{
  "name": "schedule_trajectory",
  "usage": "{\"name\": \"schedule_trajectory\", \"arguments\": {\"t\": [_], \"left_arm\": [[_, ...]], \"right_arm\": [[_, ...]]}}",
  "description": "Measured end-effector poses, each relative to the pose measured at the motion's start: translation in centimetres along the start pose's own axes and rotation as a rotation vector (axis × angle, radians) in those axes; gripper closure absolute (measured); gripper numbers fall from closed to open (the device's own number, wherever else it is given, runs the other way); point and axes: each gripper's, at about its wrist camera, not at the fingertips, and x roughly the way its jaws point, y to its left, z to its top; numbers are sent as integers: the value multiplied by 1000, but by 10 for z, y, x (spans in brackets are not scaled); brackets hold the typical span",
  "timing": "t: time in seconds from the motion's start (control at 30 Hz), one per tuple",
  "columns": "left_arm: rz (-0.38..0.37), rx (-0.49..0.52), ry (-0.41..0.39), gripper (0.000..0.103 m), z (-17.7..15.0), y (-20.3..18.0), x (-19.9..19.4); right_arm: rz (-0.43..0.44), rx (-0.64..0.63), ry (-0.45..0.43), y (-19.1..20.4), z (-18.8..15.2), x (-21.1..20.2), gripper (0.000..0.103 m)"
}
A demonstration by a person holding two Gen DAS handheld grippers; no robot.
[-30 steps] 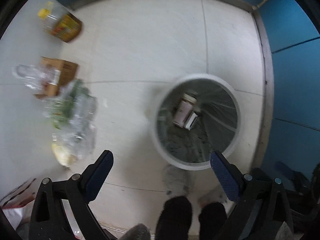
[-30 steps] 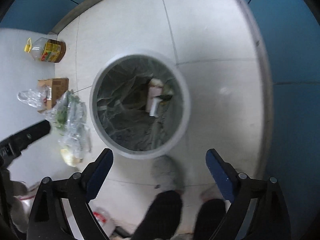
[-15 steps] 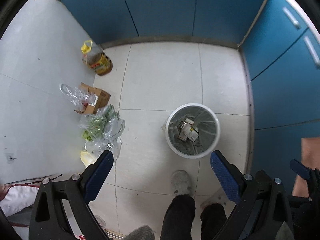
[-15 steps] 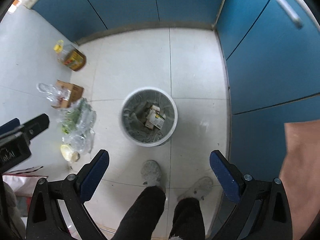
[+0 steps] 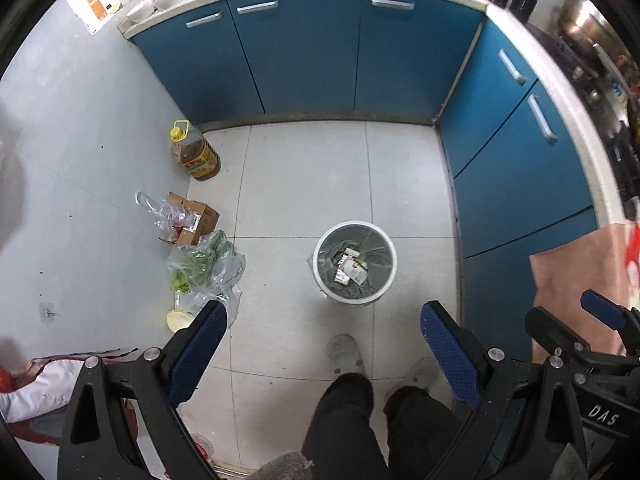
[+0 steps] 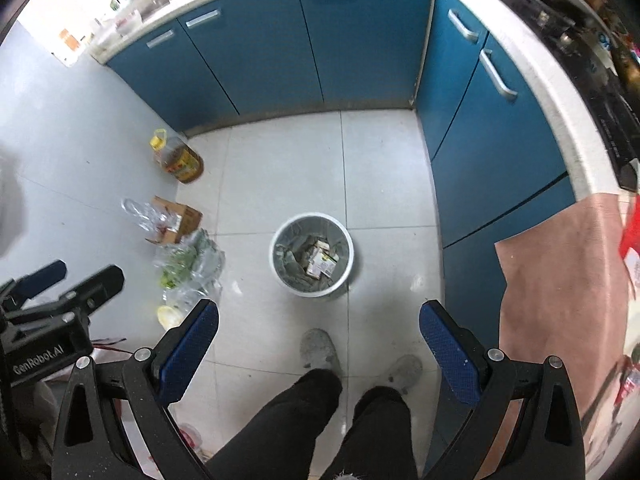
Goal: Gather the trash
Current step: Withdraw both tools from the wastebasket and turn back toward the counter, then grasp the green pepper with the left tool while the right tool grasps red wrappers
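Note:
A white round trash bin (image 5: 355,266) (image 6: 312,257) with a grey liner stands on the tiled floor, holding small cartons and wrappers (image 5: 349,267) (image 6: 320,263). My left gripper (image 5: 324,322) is open and empty, held high above the floor, nearer to me than the bin. My right gripper (image 6: 319,320) is also open and empty at about the same height. Each gripper shows at the edge of the other's view. To the left of the bin lie a clear plastic bag of greens (image 5: 204,270) (image 6: 188,264) and an open cardboard box (image 5: 192,220) (image 6: 174,218).
A yellow-capped oil bottle (image 5: 196,152) (image 6: 178,160) stands by the left wall. Blue cabinets (image 5: 304,48) (image 6: 280,44) line the back and right. The person's feet (image 5: 344,354) (image 6: 320,350) stand just before the bin. A brown cloth (image 6: 560,272) covers the right counter.
Both grippers rose from just over the bin to well above the floor; the bin shrank in view and the cabinets and counter came into sight. Both stayed open.

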Motion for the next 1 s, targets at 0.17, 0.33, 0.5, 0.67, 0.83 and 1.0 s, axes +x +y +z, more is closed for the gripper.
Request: {"name": "schedule_trajectory", "arguments": {"t": [0.17,0.33,0.5,0.67,0.83,1.0], "left_arm": [[-22,-1,-56,0,0,-10,-31],[-16,36,-134,0,17,-46,-57],[-36,132,-181,0,33,-130,-80],[-48,322,-182,0,29,-257,-82],[-35,512,-130,0,6,-376,-57],[-4,671,-70,0,-25,-465,-29]], "right_arm": [[96,74,-59,-16,-5,-41,1],[169,207,-129,-69,-10,-75,1],[146,387,-208,-165,-26,-114,1],[7,630,-247,-290,-72,-143,1],[-145,861,-178,-408,-142,-135,1],[-113,982,-70,-478,-201,-95,17]]}}
